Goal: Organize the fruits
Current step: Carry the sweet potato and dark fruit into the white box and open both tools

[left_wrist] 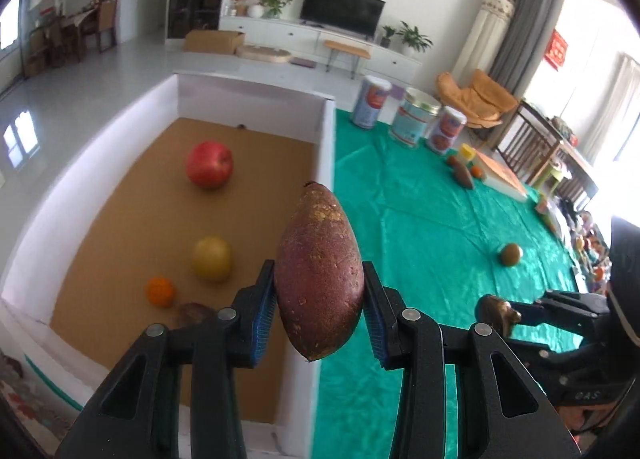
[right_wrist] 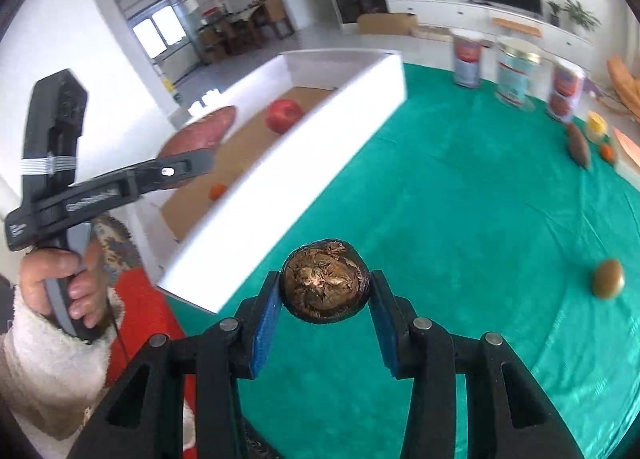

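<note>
My left gripper [left_wrist: 319, 301] is shut on a purple sweet potato [left_wrist: 319, 271] and holds it above the right wall of the white box [left_wrist: 326, 147]. It also shows in the right wrist view [right_wrist: 188, 157]. Inside the box lie a red apple [left_wrist: 209, 164], a yellow pear [left_wrist: 211, 259], an orange [left_wrist: 160, 291] and a dark brown item [left_wrist: 194, 313]. My right gripper [right_wrist: 325, 295] is shut on a dark brown shiitake mushroom [right_wrist: 324, 285] above the green cloth [right_wrist: 460, 199]. A kiwi [right_wrist: 608, 278] lies on the cloth at the right.
Three tins [left_wrist: 412, 117] stand at the far edge of the cloth. Near them lie another sweet potato [left_wrist: 464, 175], a small orange [left_wrist: 477, 171], a yellow item [left_wrist: 467, 152] and a flat white box [left_wrist: 506, 177]. A red patterned cloth [right_wrist: 140, 299] lies below the box.
</note>
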Demonstrator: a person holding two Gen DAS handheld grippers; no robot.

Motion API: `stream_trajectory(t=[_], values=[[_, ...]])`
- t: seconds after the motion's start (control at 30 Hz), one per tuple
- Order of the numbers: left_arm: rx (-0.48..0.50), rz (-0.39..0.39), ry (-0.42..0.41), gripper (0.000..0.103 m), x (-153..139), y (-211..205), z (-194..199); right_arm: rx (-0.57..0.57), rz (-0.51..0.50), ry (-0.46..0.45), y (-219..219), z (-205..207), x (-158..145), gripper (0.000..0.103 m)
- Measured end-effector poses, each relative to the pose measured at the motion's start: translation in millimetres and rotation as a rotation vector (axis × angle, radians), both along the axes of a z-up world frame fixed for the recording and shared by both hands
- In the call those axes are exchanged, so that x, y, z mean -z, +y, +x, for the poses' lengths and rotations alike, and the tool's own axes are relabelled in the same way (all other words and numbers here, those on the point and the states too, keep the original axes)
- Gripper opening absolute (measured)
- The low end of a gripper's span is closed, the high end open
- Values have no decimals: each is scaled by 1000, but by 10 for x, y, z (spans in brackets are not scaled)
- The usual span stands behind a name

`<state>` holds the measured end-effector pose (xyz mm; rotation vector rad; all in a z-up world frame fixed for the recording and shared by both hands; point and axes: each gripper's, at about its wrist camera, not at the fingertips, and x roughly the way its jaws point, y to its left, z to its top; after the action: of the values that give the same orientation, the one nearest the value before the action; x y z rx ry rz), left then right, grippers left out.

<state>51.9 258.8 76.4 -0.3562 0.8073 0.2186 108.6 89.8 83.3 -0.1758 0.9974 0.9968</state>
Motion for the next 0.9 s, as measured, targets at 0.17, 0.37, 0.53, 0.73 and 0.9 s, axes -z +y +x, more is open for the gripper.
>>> stream_trajectory(t=[0.17,0.37,0.53,0.73,0.9], values=[[-149,27,123,41,327,738,-117,-159,-22,-34,1080,-276,-31,44],[-233,8,219,42,651,1102,-235,-198,-135,76,1660,-347,380,44],[-282,19,199,71,603,1139,-263,-199,-88,142,1670,-346,260,55],[-216,120,8,94,-88,609,-226,-79,74,-20,687,-119,-510,85],[-30,96,-103,99,-318,-335,-23,155,4,-127,-439,193,-196,101]])
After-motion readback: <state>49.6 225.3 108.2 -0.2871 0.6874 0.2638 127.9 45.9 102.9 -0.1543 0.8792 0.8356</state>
